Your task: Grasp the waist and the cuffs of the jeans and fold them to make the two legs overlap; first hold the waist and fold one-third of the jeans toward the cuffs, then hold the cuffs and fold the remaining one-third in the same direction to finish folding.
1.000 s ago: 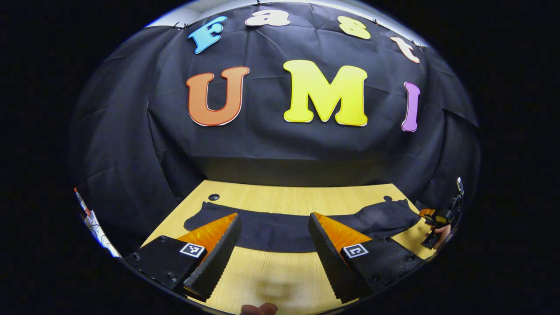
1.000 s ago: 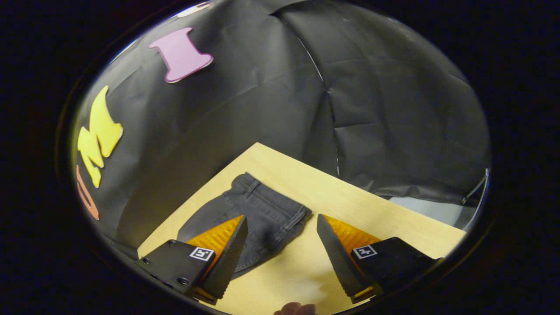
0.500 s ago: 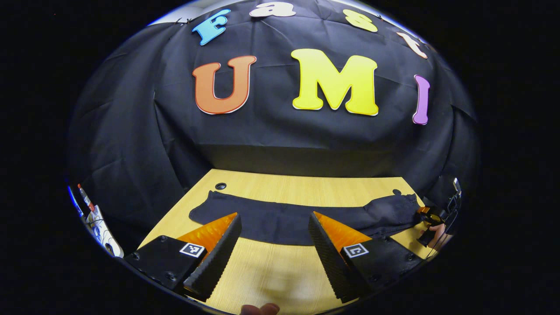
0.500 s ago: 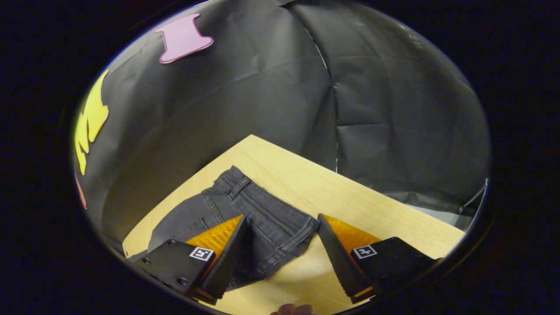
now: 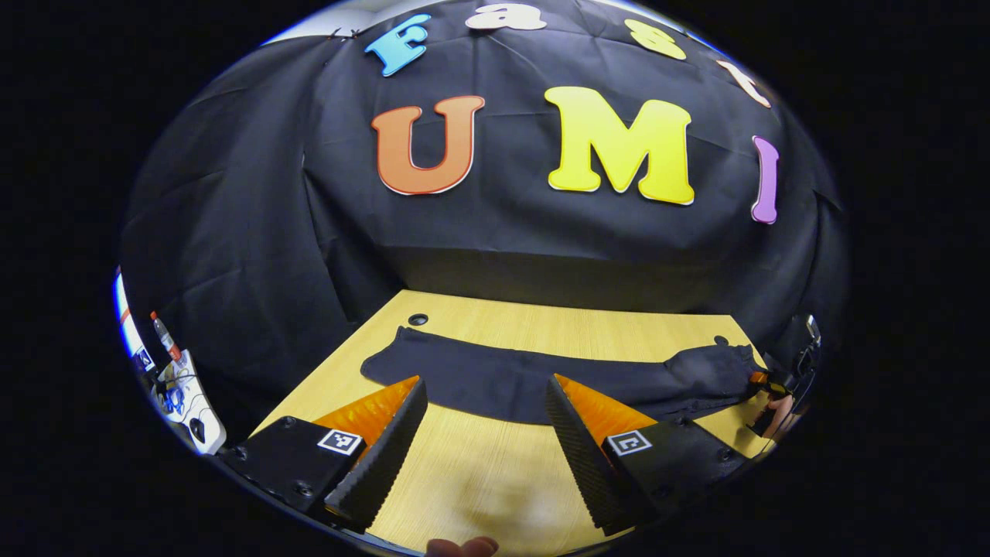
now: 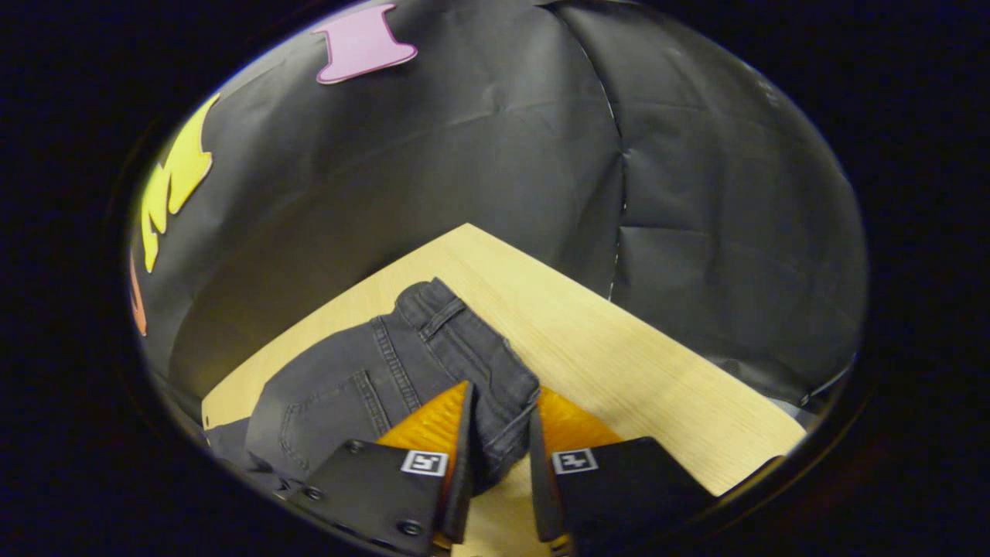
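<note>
Dark grey jeans [image 5: 526, 379] lie flat in a long strip across the wooden table [image 5: 503, 333], cuffs at the left and waist at the right. My left gripper [image 5: 486, 384] hovers open just short of the strip's near edge, holding nothing. In the right gripper view the waist [image 6: 433, 348] shows its belt loop and pocket seams. My right gripper [image 6: 503, 396] is shut on the near corner of the waistband, with denim pinched between both fingers. In the left gripper view the right gripper [image 5: 766, 381] and the hand holding it appear at the waist end.
A small round hole [image 5: 418, 319] sits in the table near the cuffs. Off the table's left side lies clutter with a bottle [image 5: 161, 334]. The booth's black cloth wall stands close behind the table. The table's right edge [image 6: 696, 363] runs beside the waist.
My right gripper has moved onto the waist corner and shut on it. The left gripper has stayed open and shifted a little, so the jeans sit slightly farther right in its view.
</note>
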Demonstrator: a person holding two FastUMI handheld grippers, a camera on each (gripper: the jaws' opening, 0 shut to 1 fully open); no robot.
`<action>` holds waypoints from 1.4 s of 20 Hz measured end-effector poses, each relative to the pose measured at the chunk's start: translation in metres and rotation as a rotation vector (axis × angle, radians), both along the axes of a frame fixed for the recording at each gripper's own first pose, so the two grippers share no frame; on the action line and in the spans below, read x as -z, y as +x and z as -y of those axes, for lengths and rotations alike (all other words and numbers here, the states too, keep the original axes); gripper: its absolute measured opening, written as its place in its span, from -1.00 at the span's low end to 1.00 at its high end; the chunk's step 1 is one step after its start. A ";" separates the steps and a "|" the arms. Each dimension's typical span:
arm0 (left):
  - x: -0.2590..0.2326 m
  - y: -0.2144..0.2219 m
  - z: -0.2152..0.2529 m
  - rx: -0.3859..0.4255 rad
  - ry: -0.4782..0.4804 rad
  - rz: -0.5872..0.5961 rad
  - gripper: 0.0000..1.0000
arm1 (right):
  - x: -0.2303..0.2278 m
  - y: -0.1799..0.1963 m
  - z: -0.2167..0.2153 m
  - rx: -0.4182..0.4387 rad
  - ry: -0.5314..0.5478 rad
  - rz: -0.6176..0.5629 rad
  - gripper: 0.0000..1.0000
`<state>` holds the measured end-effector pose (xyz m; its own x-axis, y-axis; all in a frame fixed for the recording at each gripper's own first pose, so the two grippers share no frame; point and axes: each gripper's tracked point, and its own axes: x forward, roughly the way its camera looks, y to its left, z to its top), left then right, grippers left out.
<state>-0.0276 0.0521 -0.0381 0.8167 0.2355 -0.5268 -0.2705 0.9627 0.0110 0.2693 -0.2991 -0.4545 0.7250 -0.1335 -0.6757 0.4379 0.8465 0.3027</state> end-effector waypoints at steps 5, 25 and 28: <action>0.000 -0.008 -0.005 -0.019 -0.014 0.008 0.97 | -0.031 0.001 -0.003 -0.004 0.019 -0.013 -0.65; -0.022 -0.116 -0.122 -0.302 -0.113 0.122 0.98 | -0.224 -0.048 -0.349 -0.647 -0.053 0.305 -0.68; -0.024 -0.142 -0.149 -0.361 -0.092 0.116 0.97 | -0.164 -0.061 -0.403 -0.697 -0.103 0.224 -0.87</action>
<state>-0.1698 0.2012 -0.0138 0.7453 0.4749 -0.4680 -0.5867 0.8006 -0.1218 0.2088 0.1036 -0.2906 0.7837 0.3536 -0.5106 -0.2744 0.9347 0.2260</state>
